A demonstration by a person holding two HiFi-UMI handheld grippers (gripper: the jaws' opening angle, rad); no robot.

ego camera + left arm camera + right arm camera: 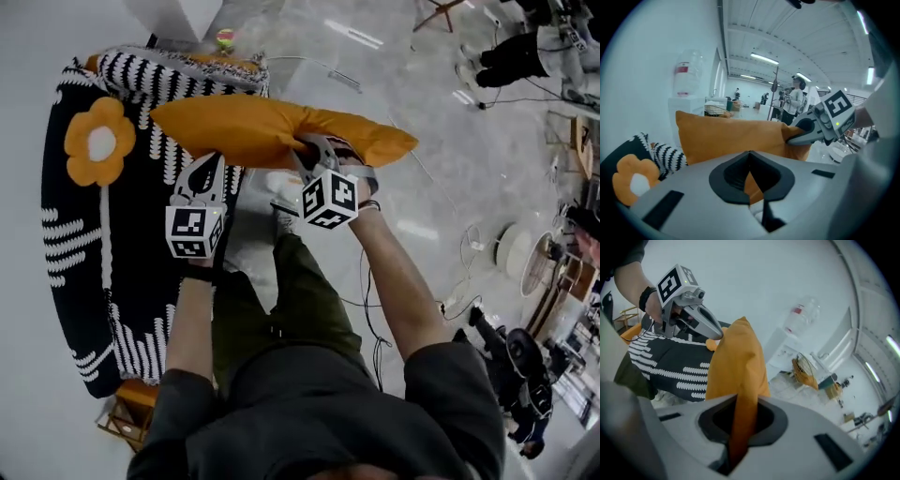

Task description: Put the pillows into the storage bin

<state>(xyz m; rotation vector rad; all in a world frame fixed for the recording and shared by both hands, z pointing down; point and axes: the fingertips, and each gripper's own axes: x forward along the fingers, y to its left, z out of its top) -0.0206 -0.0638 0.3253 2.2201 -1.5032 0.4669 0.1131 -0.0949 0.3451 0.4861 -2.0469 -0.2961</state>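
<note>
The biggest thing in view is a single black throw [75, 234] with white stripes and one orange flower, draped over a seat whose wooden frame [127, 412] shows at one corner. Next comes the one orange pillow [253, 131], held up in the air over the glossy grey floor [394, 84], with one end overlapping the striped edge of the throw. Both grippers hold it along its lower edge. The right gripper [307, 152] has its jaws nearly together, and a fold of the orange cloth runs straight down between them, pinched tight, as the right gripper view shows. The left gripper [208, 164] meets the same pillow nearer the throw. In the left gripper view its jaws are drawn close, with a thin sliver of orange fabric caught between them. That makes two grippers, each with a marker cube, both clamped on one pillow. No storage bin can be made out for certain.
</note>
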